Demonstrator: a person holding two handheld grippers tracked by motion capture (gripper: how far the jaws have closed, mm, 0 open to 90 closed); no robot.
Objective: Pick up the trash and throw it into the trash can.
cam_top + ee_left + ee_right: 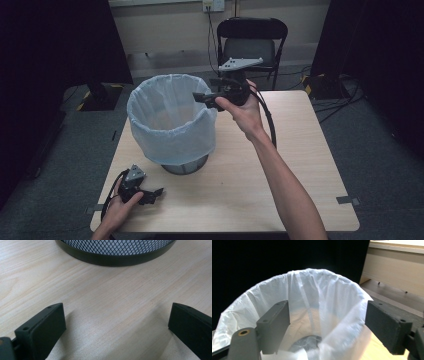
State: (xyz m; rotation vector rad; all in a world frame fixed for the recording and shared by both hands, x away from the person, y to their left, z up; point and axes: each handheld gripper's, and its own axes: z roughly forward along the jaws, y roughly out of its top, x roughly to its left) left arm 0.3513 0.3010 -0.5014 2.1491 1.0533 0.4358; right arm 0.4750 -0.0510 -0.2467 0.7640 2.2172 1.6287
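Note:
A black mesh bin (185, 165) lined with a white plastic bag (170, 112) stands on the left half of the wooden table (280, 165). My right gripper (204, 99) hovers at the bin's right rim, jaws open and pointing over the bag's opening (312, 315). My left gripper (155, 194) rests low on the table near the front left corner, open, with nothing between its jaws. In the left gripper view its jaws face the bin's black base ring (112, 258) across bare wood.
A black folding chair (250, 42) stands behind the table. Cables (330, 95) lie on the grey floor at the right. Dark curtains hang at both sides. Tape tabs (347, 200) mark the table's front corners.

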